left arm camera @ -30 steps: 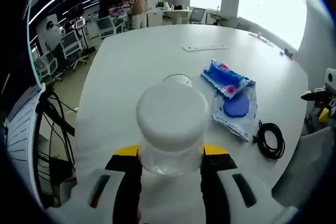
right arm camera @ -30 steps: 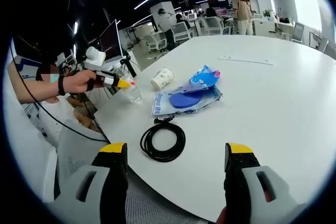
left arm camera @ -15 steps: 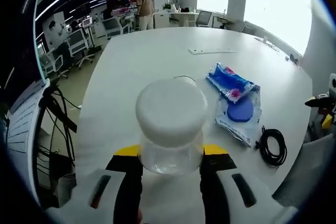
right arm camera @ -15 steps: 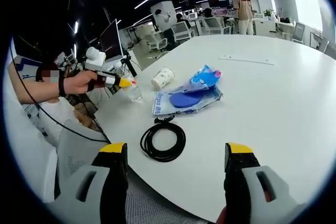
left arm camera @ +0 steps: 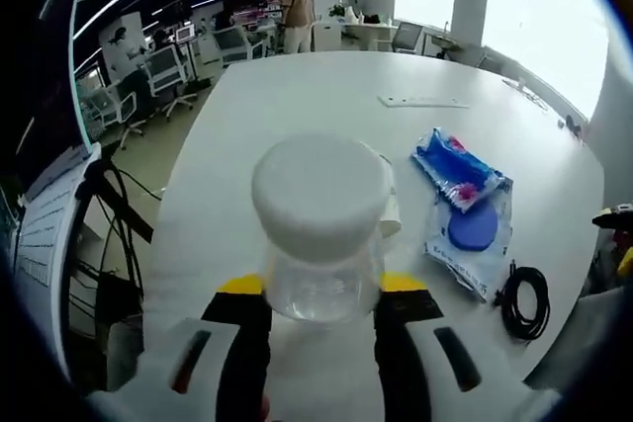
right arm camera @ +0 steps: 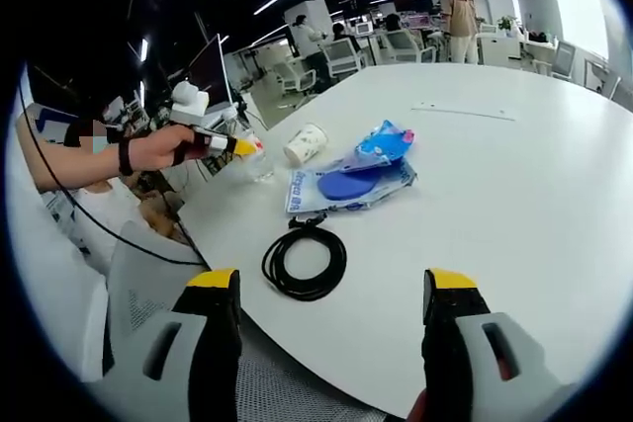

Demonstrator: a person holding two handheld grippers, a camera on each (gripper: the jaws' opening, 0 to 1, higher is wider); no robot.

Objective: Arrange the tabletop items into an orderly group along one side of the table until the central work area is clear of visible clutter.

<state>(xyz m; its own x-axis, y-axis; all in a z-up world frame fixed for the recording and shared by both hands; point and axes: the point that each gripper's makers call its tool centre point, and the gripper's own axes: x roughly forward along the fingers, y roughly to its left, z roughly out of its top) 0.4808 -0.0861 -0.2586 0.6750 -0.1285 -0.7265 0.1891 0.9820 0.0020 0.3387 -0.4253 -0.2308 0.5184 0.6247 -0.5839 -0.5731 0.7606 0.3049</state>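
My left gripper (left arm camera: 318, 315) is shut on a clear bottle with a white cap (left arm camera: 321, 234). A paper cup (left arm camera: 392, 214) lies on its side just behind the bottle and is mostly hidden by it. In the right gripper view, a hand holds the left gripper (right arm camera: 226, 144) with the bottle (right arm camera: 259, 168) near the table's corner, close to the paper cup (right arm camera: 306, 143). A blue packet (right arm camera: 382, 148) rests on a plastic bag with a blue disc (right arm camera: 345, 186). A coiled black cable (right arm camera: 304, 262) lies nearest my right gripper (right arm camera: 331, 338), which stands open and holds nothing.
The white table (right arm camera: 514, 195) runs wide and bare to the right, with a thin white strip (right arm camera: 463, 112) far back. Office chairs (left arm camera: 158, 71) and desks stand beyond. A person's arm (right arm camera: 69, 160) is at the left, and cables (left arm camera: 114, 214) hang off the table's left side.
The left gripper, still shut on the bottle, has shifted slightly toward the paper cup. The right gripper has stayed put and open.
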